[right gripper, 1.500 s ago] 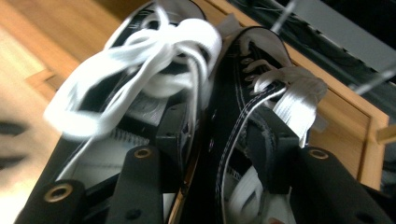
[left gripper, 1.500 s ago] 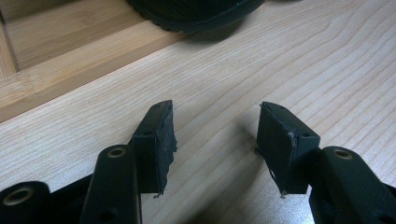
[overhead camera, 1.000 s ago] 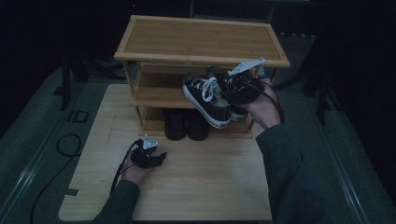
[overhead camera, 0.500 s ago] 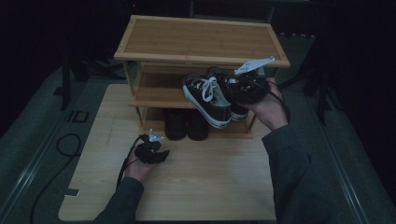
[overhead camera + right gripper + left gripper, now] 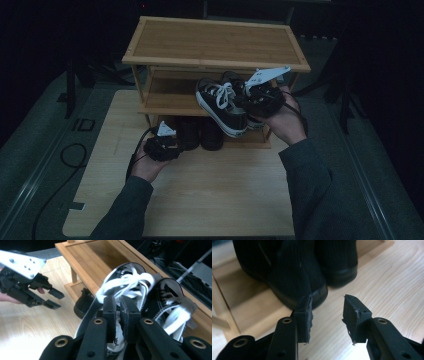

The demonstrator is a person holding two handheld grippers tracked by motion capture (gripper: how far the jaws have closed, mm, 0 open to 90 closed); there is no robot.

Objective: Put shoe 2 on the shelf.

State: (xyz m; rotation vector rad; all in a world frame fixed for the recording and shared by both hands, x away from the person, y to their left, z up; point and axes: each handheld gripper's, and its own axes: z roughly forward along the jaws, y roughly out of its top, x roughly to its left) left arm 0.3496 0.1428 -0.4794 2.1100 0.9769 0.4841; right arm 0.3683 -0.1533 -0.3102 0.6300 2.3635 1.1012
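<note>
A black sneaker with white laces (image 5: 220,105) (image 5: 127,280) tilts off the front of the wooden shoe rack's (image 5: 215,42) middle shelf. My right gripper (image 5: 241,101) (image 5: 119,302) has just been closing and is shut on its collar. A second matching sneaker (image 5: 235,80) (image 5: 170,297) rests on the shelf behind it. Two black ankle boots (image 5: 200,132) (image 5: 294,270) stand under the rack. My left gripper (image 5: 177,146) (image 5: 327,302) (image 5: 53,298) hovers just in front of the boots; its jaws have been closing but stand apart with nothing between them.
The rack stands at the back of a light wooden board (image 5: 220,190), whose front half is bare. A black cable (image 5: 65,155) loops on the grey floor to the left. Dark stands flank the rack on both sides.
My left gripper has risen and moved closer to the boots, its jaws narrowing. The right gripper's jaws have closed on the sneaker's collar and shifted slightly right.
</note>
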